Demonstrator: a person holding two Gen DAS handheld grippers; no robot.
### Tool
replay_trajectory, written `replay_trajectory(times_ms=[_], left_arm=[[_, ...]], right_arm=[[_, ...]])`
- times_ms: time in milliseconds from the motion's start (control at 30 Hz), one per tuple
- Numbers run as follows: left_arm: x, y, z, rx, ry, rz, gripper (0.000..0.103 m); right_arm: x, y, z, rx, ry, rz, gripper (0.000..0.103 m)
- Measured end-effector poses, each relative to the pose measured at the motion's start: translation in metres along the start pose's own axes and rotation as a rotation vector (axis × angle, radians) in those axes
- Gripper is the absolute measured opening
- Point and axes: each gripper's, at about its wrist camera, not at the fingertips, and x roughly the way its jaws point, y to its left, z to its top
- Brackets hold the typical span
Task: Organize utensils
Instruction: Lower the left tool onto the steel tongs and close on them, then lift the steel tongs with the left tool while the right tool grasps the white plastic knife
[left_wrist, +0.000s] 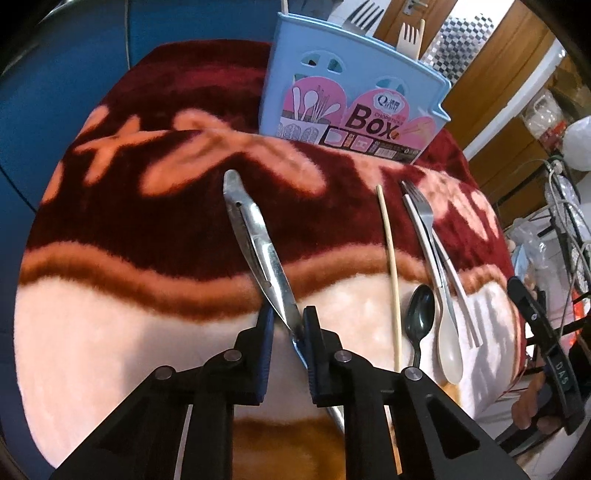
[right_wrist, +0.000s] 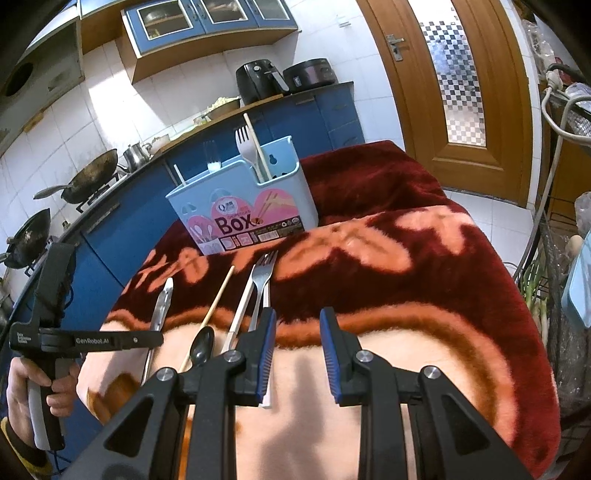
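My left gripper (left_wrist: 290, 332) is shut on the lower end of flat steel tongs (left_wrist: 255, 236), which lie on the blanket and point away toward the blue utensil box (left_wrist: 351, 85). To their right lie a wooden chopstick (left_wrist: 389, 266), a black spoon (left_wrist: 421, 314), a beige spoon (left_wrist: 448, 343), a metal fork (left_wrist: 424, 214) and a white stick (left_wrist: 458, 288). The box (right_wrist: 243, 206) holds forks and a chopstick. My right gripper (right_wrist: 298, 317) hovers open over the blanket with nothing between its pads. The fork (right_wrist: 264, 273) lies just to its left.
A red and pink plush blanket (right_wrist: 406, 266) covers the table. Behind it runs a blue kitchen counter with woks (right_wrist: 92, 177) and an air fryer (right_wrist: 258, 81). A wooden door (right_wrist: 461, 92) and a wire rack (right_wrist: 554, 258) stand on the right.
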Motion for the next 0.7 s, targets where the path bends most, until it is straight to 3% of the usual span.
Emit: replay_trajectory(times_ms=[233,700], left_arm=[[-0.006,0.013,-0.001,-0.024,-0.057,-0.044,0.011],[-0.007,0.028,0.005,-0.009,-0.071,-0.061,0.012]], right_arm=[[0.007,0.002,0.002,-0.008,0.036,-0.015,0.027],[0.05,0.036,0.02,-0.158,0.272,-0.035,0.027]])
